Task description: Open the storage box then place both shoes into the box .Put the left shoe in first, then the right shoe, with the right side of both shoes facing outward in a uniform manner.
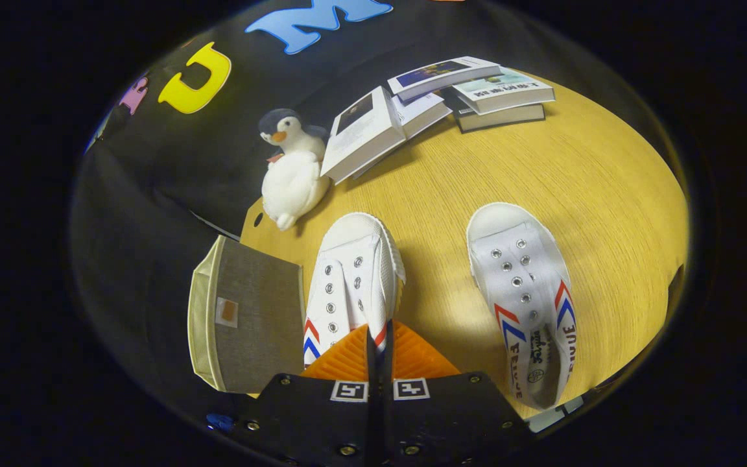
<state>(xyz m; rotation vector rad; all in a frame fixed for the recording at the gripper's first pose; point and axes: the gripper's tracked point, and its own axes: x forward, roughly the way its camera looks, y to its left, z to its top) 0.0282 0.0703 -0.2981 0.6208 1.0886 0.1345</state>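
Left shoe (353, 285), white canvas, is clamped at its side wall between the closed fingers of the gripper (377, 340), beside the grey storage box (250, 318). Right shoe (526, 292) lies apart on the wooden table (607, 194)

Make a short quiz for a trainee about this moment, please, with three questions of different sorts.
1. True or false: the fingers are shut on the shoe next to the storage box.
2. Where is the other shoe? A: inside the storage box. B: on the table, apart from the fingers. C: on top of the books.
3. Fill in: the plush penguin sits between the storage box and the ____.

Key: 1 true; 2 B; 3 books.
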